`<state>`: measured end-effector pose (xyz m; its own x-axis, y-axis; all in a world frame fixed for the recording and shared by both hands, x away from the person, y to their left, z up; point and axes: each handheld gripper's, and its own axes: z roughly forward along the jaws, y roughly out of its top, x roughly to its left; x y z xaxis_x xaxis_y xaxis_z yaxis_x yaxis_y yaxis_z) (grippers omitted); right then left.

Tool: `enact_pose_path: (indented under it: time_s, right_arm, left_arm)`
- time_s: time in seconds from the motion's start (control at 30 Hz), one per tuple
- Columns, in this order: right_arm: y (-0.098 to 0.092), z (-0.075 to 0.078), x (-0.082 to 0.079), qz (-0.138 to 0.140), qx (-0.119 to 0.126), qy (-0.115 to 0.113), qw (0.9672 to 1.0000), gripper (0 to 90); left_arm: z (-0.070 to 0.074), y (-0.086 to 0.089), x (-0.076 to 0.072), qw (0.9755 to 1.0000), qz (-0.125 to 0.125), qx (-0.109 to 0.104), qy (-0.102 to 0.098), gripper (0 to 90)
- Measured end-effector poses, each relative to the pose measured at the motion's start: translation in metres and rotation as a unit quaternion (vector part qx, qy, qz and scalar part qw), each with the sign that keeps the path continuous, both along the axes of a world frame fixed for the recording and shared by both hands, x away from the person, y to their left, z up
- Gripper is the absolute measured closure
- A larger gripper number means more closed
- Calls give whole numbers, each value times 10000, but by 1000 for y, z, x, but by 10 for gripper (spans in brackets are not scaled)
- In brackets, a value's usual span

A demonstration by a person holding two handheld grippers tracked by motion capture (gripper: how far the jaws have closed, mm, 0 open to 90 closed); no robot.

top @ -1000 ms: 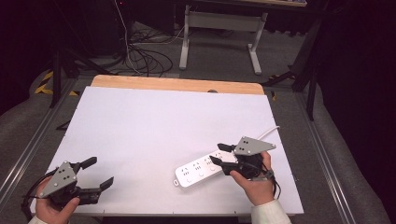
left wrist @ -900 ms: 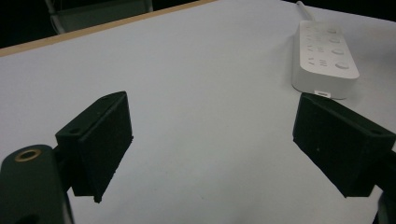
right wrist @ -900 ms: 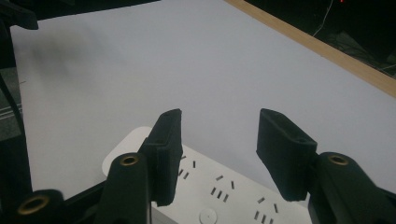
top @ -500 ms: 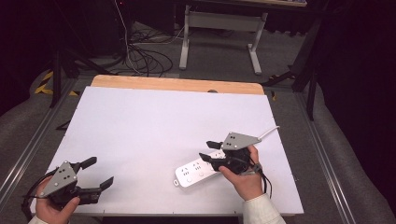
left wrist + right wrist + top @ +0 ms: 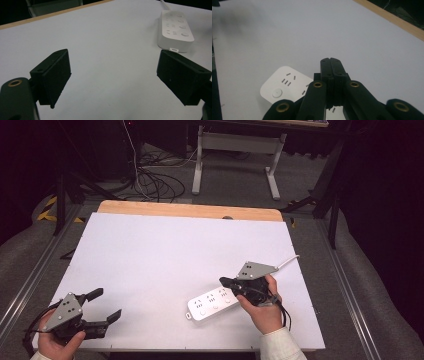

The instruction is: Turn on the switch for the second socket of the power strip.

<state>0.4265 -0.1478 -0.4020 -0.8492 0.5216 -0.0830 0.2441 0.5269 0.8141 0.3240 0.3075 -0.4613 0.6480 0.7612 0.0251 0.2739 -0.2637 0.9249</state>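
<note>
A white power strip lies flat on the white table, its cable running off to the right. My right gripper hovers over the strip's right end with its jaws pressed together and nothing between them. In the right gripper view the shut jaws sit above the power strip, whose sockets and round button show. My left gripper rests at the near left corner, open and empty. In the left gripper view its jaws stand wide apart, with the power strip farther off.
A wooden strip edges the table's far side. Beyond it stand a desk frame and loose cables on the floor. Metal rails run along both sides of the table.
My right gripper has moved left over the strip's right end and its jaws have come together. The left gripper and the strip have stayed put.
</note>
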Motion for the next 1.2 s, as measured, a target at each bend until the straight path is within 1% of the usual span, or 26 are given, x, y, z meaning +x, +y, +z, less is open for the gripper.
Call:
enact_pose_path:
  time_s: [0.1, 0.13, 0.23, 0.3, 0.43, 0.6, 0.73, 0.8, 1.07, 1.1, 1.2]
  right_arm:
    - [2, -1, 0, -31, -281, -33, 9996, 900]
    - [3, -2, 0, -28, -364, -40, 9993, 900]
    - [6, -4, 1, -86, -732, -31, 9973, 900]
    - [7, -6, 2, -106, -864, 63, 9962, 900]
    - [7, -10, 5, -96, -1014, 333, 9942, 900]
    - [8, -14, 8, -93, -1240, 659, 9900, 900]
    - [10, -18, 10, -68, -1383, 819, 9870, 900]
    - [11, -19, 10, -112, -1458, 890, 9852, 900]
    - [13, -25, 13, -84, -1619, 1220, 9792, 900]
    - [14, -26, 13, -102, -1651, 1272, 9780, 900]
    - [14, -28, 13, -54, -1706, 1344, 9761, 900]
  left_arm:
    - [0, 0, 0, 10000, 9, -27, 17, 127]
    - [0, 0, 0, 10000, 5, -4, 5, 127]
    - [0, 0, 0, 10000, 6, -25, 27, 128]
    - [0, 0, 0, 10000, -7, 18, 20, 128]
    - [0, 0, 0, 10000, -14, 59, 55, 128]
    - [0, 0, 0, 10000, -18, 65, 64, 127]
    - [0, 0, 0, 9999, -20, 69, 69, 127]
    - [0, 0, 0, 9999, -20, 76, 72, 127]
    - [0, 1, 0, 9999, -28, 93, 94, 127]
    - [0, 1, 0, 9999, -27, 94, 92, 127]
    - [0, 1, 0, 9999, -28, 98, 91, 127]
